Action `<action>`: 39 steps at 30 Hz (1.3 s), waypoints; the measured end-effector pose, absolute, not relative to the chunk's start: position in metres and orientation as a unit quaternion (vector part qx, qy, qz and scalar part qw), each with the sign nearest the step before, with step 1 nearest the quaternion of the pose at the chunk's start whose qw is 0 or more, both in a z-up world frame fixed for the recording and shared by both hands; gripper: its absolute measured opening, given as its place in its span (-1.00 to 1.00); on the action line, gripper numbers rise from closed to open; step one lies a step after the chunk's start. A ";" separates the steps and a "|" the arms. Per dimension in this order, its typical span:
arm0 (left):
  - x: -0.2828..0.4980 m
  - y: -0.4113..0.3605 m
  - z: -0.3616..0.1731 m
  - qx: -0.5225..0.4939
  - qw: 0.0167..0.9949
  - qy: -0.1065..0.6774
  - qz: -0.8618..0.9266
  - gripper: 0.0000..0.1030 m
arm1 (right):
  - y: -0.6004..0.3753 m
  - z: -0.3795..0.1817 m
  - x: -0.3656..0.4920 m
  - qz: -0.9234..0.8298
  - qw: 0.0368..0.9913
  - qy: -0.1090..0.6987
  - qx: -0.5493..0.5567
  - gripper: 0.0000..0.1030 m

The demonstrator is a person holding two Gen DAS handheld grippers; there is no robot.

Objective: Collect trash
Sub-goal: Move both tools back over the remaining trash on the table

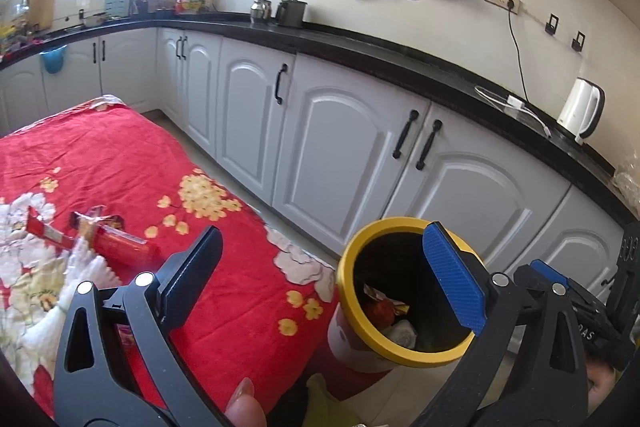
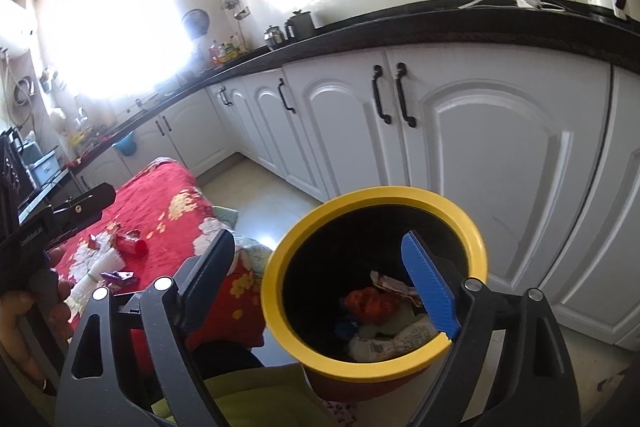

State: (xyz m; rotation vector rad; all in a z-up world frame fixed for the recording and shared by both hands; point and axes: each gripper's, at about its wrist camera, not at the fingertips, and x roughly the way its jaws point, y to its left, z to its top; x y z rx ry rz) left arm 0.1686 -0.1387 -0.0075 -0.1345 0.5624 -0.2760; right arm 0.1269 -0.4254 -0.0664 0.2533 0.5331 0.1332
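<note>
Both my left gripper [image 1: 320,275] and right gripper [image 2: 320,279] hang with jaws open, empty; red wrappers [image 1: 120,245] lie lower left on the floral cloth; clipping the yellow-rimmed bin [image 2: 280,303] may topple it.

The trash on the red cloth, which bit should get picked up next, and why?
Probably the left gripper should swing toward the red wrapper. Both grippers are open and empty, the yellow-rimmed bin already holds scraps, and that wrapper lies nearest the left fingers.
</note>
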 end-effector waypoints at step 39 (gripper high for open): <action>0.153 -0.037 0.011 -0.134 0.961 0.236 -0.053 0.79 | -0.292 -0.035 0.125 0.194 0.944 0.264 0.044 0.70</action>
